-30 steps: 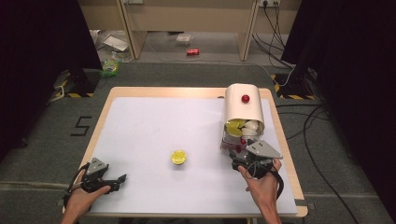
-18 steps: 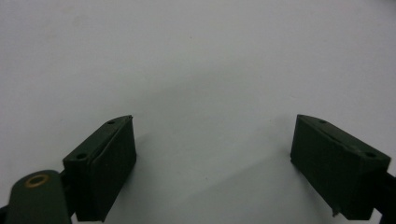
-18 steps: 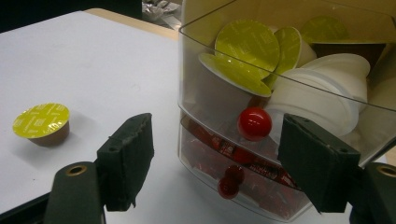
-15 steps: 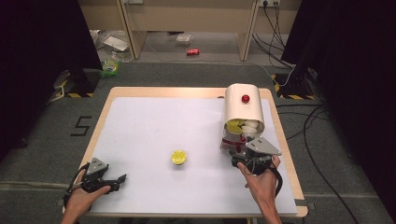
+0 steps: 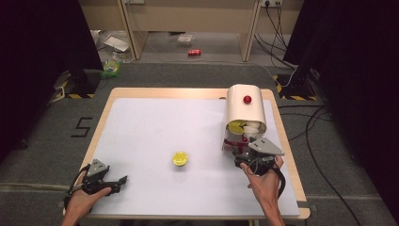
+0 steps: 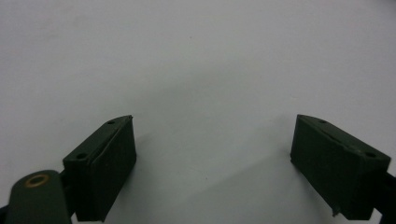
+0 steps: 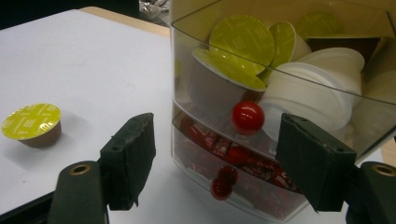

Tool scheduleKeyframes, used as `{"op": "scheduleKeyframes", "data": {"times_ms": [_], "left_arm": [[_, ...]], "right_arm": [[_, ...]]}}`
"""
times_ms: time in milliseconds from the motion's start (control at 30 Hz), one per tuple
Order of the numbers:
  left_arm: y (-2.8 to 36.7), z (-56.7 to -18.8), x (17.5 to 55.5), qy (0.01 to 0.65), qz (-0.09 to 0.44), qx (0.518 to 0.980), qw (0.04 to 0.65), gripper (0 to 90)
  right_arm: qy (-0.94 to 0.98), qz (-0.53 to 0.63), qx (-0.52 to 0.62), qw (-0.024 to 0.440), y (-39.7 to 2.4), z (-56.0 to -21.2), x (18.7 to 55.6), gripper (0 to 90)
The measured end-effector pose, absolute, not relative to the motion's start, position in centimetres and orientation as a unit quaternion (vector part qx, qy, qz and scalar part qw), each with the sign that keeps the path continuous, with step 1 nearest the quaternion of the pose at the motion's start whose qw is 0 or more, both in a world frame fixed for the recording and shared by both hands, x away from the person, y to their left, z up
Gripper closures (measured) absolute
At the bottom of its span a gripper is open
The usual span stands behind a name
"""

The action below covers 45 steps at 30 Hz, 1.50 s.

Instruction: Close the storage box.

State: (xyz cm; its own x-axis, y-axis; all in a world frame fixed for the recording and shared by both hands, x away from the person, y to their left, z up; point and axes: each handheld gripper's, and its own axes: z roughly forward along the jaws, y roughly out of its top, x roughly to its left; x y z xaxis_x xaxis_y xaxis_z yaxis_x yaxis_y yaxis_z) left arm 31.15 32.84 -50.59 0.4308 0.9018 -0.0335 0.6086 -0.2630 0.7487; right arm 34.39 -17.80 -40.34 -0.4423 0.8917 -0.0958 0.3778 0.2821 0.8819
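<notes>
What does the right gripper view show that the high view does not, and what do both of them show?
Right gripper view alone: the clear drawer front, red sachets behind it, and the right gripper with jaws apart around the red knob, not touching. High view alone: the left gripper, the container's white cover, the floor. Shared: the capsule container, the lone yellow-lidded capsule, the white table.

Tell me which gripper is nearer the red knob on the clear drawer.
Right. The right gripper has its jaws open either side of the red knob, not touching. The left gripper rests across the table, at its near left corner.
</notes>
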Motion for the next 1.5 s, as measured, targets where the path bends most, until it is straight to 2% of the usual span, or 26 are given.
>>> {"op": "scheduleKeyframes", "data": {"times_ms": [133, 1500], "left_arm": [[32.8, -50.6, 31.2, 0.492, 0.206, 0.768, 0.356, 13.2], [32.8, -50.6, 31.2, 0.492, 0.206, 0.767, 0.356, 13.2]], "right_arm": [[0.737, 0.414, 0.437, 0.307, -18.2, -40.5, 34.4, 25.8], [0.749, 0.403, 0.448, 0.274, -21.7, -43.5, 32.0, 21.0]]}}
